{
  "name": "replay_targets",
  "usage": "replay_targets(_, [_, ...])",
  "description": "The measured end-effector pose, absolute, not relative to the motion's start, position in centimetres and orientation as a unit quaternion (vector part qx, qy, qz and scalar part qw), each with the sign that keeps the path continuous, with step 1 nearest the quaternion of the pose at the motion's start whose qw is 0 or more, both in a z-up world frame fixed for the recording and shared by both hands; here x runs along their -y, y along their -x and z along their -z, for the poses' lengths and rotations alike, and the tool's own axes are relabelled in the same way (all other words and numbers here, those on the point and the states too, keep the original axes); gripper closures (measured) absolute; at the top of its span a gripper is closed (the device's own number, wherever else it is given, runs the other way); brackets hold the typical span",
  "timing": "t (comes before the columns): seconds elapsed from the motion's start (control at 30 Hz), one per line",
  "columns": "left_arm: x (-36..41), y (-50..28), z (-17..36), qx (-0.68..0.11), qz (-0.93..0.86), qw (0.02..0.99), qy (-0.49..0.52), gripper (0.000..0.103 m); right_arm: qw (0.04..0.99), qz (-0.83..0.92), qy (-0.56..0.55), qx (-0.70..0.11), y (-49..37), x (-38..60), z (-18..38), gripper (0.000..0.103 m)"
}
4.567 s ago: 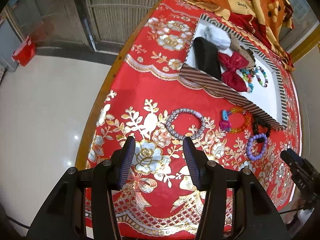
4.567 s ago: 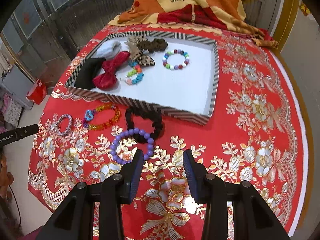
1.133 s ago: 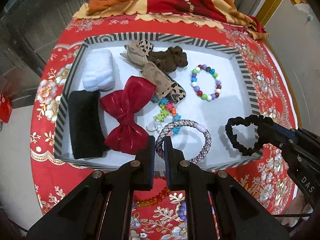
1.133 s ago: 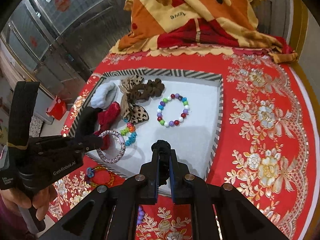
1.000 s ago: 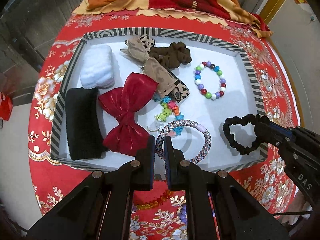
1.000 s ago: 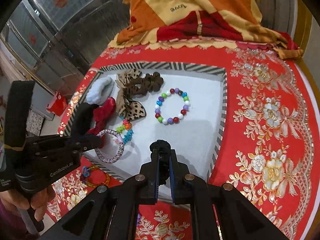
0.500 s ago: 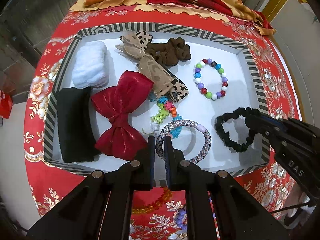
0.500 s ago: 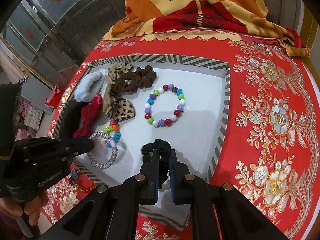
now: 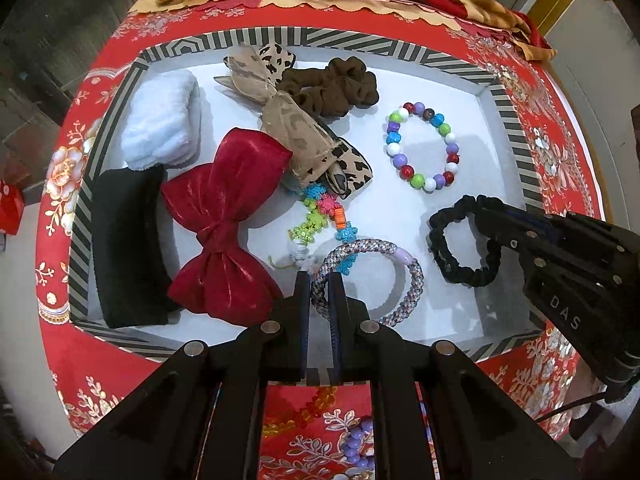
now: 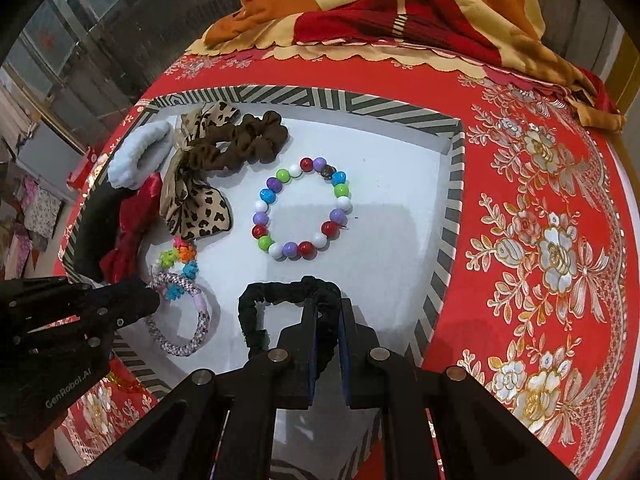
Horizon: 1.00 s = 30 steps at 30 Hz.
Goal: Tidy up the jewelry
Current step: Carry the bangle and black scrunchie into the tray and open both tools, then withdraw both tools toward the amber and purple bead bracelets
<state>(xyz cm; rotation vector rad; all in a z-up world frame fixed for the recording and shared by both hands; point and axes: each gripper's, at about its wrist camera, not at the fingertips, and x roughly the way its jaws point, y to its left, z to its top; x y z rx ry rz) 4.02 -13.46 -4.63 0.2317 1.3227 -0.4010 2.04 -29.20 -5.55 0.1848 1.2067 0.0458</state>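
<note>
Sitting in one striped tray are two bows — a red bow and a leopard-print bow — and three scrunchies: brown, white fluffy, black. Three bracelets are lying there too — beaded, braided, flower-charm — beside one black band

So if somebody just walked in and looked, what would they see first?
Probably the shiny red bow lying in the left part of the striped tray, and the colourful bead bracelet on the white floor to its right. Nearer, the left gripper pinches a braided bracelet and the right gripper a black scrunchie over the tray.
</note>
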Motion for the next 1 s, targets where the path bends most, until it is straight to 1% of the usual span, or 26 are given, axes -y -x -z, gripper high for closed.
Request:
replay_targets(0.17, [13.5, -4.1, 4.7, -0.61, 0.185, 0.764, -0.105, 0.096, 0.821, -0.017, -0.095, -0.563, -2.3, 29.4, 5.6, 0.091])
replay_targets(0.2, [13.4, -4.1, 4.8, -0.61, 0.185, 0.764, -0.105, 0.096, 0.821, -0.016, -0.097, -0.562, -2.3, 29.4, 5.6, 0.089])
replay_targets(0.23, [13.4, -4.0, 4.8, -0.609, 0.185, 0.764, -0.105, 0.096, 0.821, -0.016, -0.1, -0.561, -2.3, 29.5, 5.6, 0.083])
replay_targets(0.3, [13.5, -4.0, 4.8, -0.609, 0.186, 0.764, -0.104, 0.096, 0.822, -0.017, -0.105, -0.56, -2.2, 29.6, 5.5, 0.076])
replay_targets(0.4, [13.6, -3.9, 4.8, -0.607, 0.187, 0.765, -0.105, 0.094, 0.824, -0.013, -0.109, -0.556, -1.8, 29.7, 5.2, 0.076])
replay_targets(0.43, [13.5, -3.9, 4.8, -0.607, 0.189, 0.765, -0.105, 0.09, 0.825, -0.013, -0.112, -0.553, -1.7, 29.8, 4.9, 0.076])
replay_targets(0.47, [13.5, -3.8, 4.7, -0.607, 0.191, 0.765, -0.103, 0.083, 0.827, -0.012, -0.116, -0.551, -1.6, 29.9, 4.7, 0.076])
replay_targets(0.53, [13.4, -3.8, 4.6, -0.606, 0.196, 0.765, -0.097, 0.074, 0.83, -0.009, -0.122, -0.545, -1.3, 30.2, 4.1, 0.075])
replay_targets(0.63, [13.3, -3.6, 4.3, -0.607, 0.202, 0.763, -0.088, 0.069, 0.834, -0.006, -0.129, -0.537, -0.9, 30.5, 3.3, 0.074])
replay_targets(0.73, [13.1, -3.4, 4.0, -0.607, 0.204, 0.764, -0.084, 0.066, 0.837, -0.004, -0.136, -0.529, -0.5, 30.6, 2.6, 0.074])
replay_targets(1.0, [11.9, -2.5, 2.3, -0.592, 0.199, 0.777, -0.077, 0.065, 0.842, 0.0, -0.142, -0.521, 1.1, 29.4, 1.4, 0.073])
